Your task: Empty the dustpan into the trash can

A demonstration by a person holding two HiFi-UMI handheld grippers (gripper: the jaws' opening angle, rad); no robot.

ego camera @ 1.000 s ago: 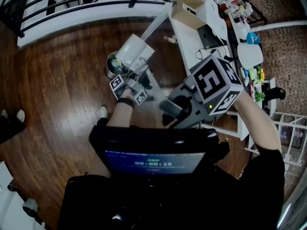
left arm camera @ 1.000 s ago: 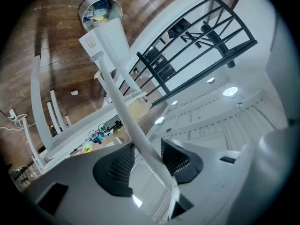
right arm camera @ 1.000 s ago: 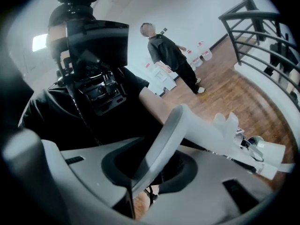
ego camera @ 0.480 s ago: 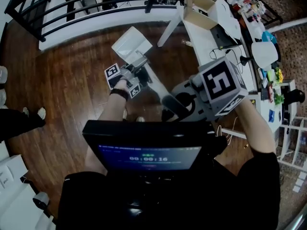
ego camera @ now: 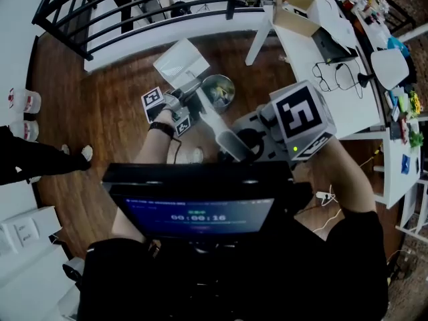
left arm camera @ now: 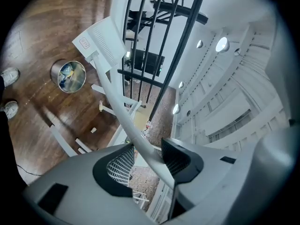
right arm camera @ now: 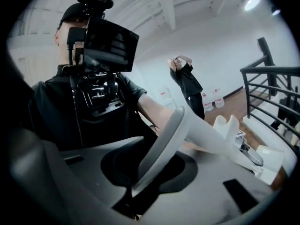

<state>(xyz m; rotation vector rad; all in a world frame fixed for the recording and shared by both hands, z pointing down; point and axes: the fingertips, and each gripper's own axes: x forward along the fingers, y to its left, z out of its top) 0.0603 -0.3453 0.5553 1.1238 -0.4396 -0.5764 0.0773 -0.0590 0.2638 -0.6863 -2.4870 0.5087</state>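
Dustpan (ego camera: 182,62) no longer over trash can (ego camera: 219,91)

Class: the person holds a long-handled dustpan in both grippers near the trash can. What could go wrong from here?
1. The dustpan hangs beside the trash can, not over it. Tipping it now would likely spill the sweepings onto the wood floor.
2. The left gripper holds the slim handle at a slant across its jaws, so the pan could twist or slip as it is tilted.
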